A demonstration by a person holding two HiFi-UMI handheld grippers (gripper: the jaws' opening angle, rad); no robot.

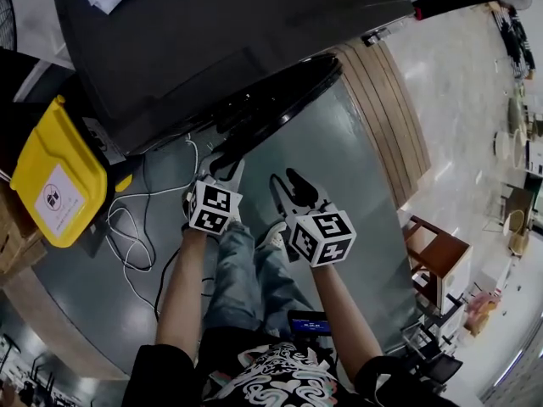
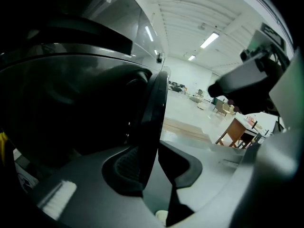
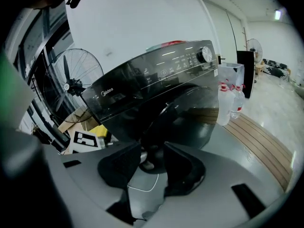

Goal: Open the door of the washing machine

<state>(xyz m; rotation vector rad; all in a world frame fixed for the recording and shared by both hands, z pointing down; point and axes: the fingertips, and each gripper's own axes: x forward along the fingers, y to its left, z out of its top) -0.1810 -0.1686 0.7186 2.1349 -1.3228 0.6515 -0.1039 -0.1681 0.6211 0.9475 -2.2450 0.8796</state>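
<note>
Taking hold, judging by the left tongs [image 1: 225, 164] part-open astride the rim of the door [image 1: 288, 87], seemingly ajar on the washing machine [image 3: 156, 80] front, right tongs [image 1: 284, 179] open and empty beside; next, probably clamping and swinging outward.

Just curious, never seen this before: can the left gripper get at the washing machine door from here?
Probably yes. The edge of the door stands between the open jaws of the left gripper. Nothing else blocks it, and the right gripper hangs clear beside it.
</note>
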